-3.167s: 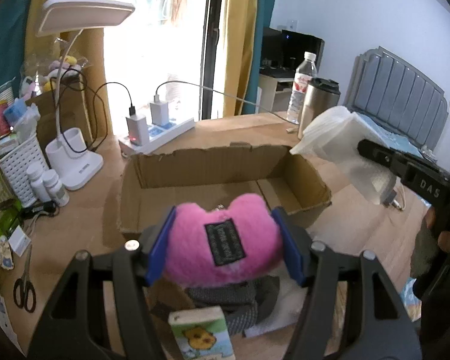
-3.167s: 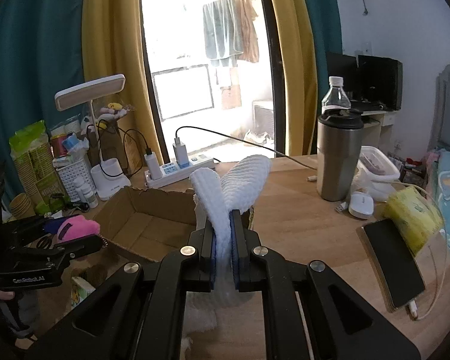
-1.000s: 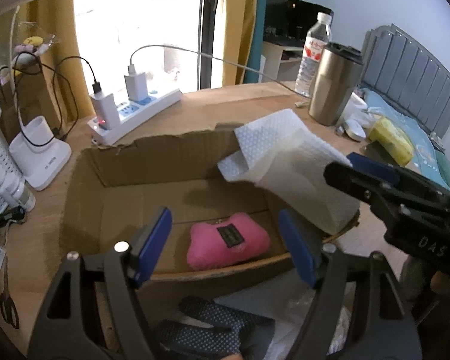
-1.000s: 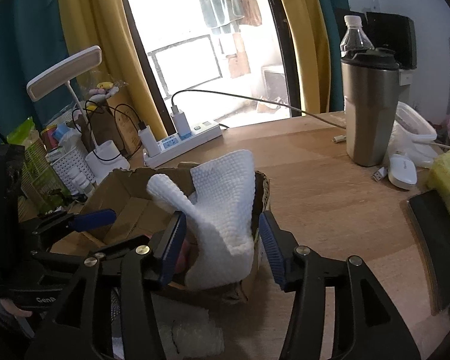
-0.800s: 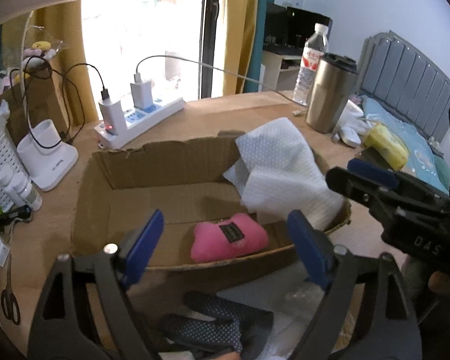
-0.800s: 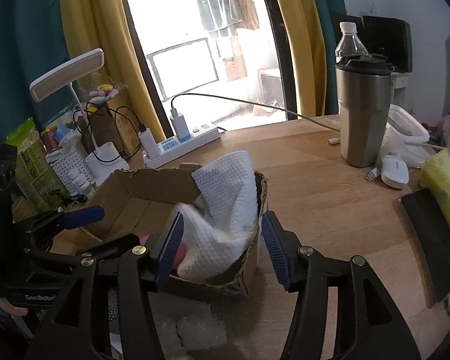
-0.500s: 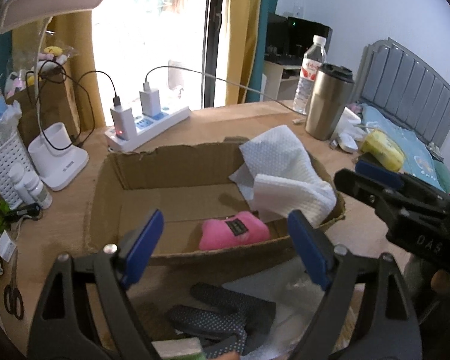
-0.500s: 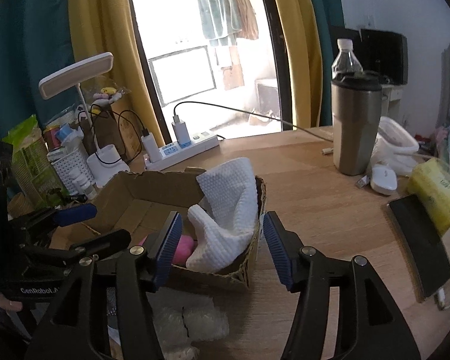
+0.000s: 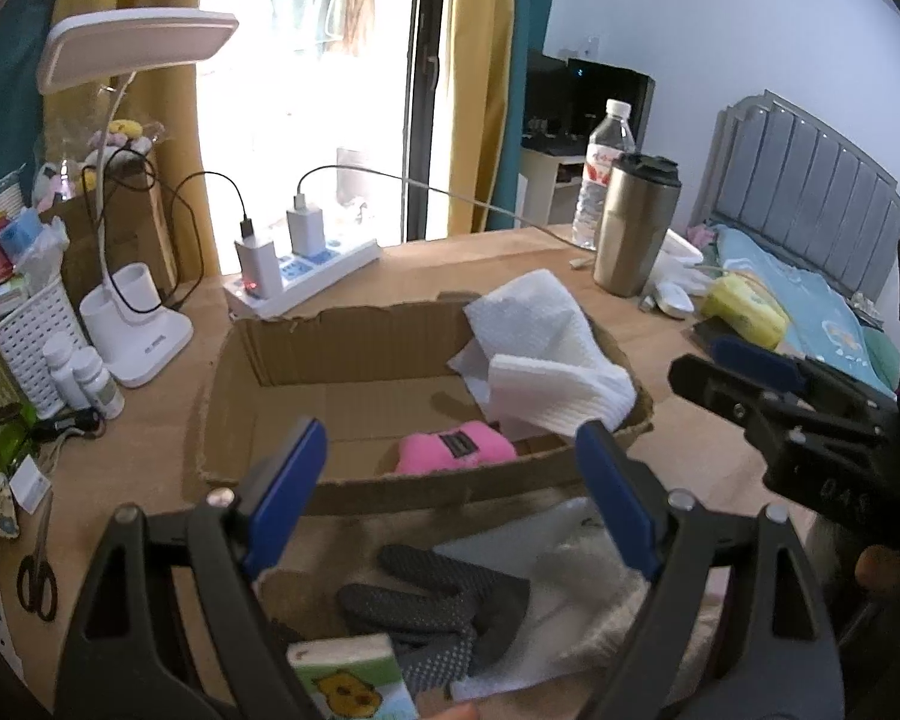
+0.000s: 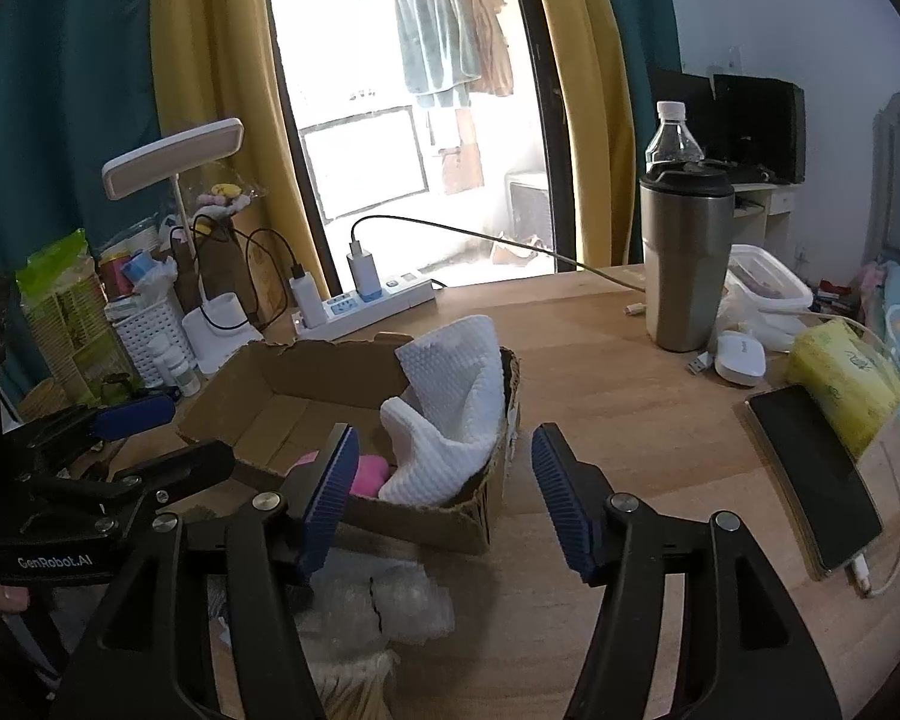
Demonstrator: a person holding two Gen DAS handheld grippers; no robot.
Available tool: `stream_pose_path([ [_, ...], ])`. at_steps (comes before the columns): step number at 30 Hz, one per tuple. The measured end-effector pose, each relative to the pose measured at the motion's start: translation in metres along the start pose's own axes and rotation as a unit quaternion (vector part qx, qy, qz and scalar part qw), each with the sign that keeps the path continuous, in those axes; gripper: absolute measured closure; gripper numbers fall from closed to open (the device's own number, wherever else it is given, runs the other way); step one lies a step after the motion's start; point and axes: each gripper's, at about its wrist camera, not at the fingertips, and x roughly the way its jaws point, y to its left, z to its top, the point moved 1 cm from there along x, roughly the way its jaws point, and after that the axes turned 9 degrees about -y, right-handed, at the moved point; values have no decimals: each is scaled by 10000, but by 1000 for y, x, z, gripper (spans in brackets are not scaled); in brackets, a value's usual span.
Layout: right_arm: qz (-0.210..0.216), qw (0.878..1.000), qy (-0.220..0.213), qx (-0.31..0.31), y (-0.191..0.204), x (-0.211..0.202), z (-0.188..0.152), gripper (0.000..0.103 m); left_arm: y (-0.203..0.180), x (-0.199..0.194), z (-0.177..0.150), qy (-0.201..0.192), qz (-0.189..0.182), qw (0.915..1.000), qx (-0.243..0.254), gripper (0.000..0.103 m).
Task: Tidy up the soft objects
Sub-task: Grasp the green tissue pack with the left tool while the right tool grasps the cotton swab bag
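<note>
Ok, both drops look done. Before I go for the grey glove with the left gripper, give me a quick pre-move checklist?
1. Left gripper open, holding nothing: ok.
2. Right gripper open, holding nothing: ok.
3. Pink plush inside the cardboard box: ok.
4. White cloth fully in the box: not ok, it drapes over the right rim.
5. Grey glove exposed in front of the box: ok.
6. Glove free of the bubble wrap beside it: cannot tell.

Daylight is pouring through a tall glass door (image 10: 402,138), washing out the view beyond. Yellow curtains (image 10: 210,90) are hanging either side, teal drapes (image 10: 60,90) outside them. Wooden counter (image 10: 600,372) is catching the glare. Pale blue wall (image 9: 720,42) is standing behind a grey padded headboard (image 9: 804,192). A white desk lamp (image 9: 138,48) is leaning over the left edge.
</note>
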Motion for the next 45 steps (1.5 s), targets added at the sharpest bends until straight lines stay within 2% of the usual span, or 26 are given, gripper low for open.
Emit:
stream_pose_path([
  [15,9,9999,-97,-128,21,-33,-13,39,11,-41,-18,-188,85,9997,-129,17],
  [23,10,9998,-9,-212,33,-41,-26,38,22,-58,-33,-219,149,9994,-243,17],
  [36,11,9990,302,-341,44,-44,-56,38,32,-66,-70,-37,188,9989,-436,17],
  [45,63,9975,583,-401,51,-38,-76,38,37,-58,-89,175,226,9984,-485,17],
])
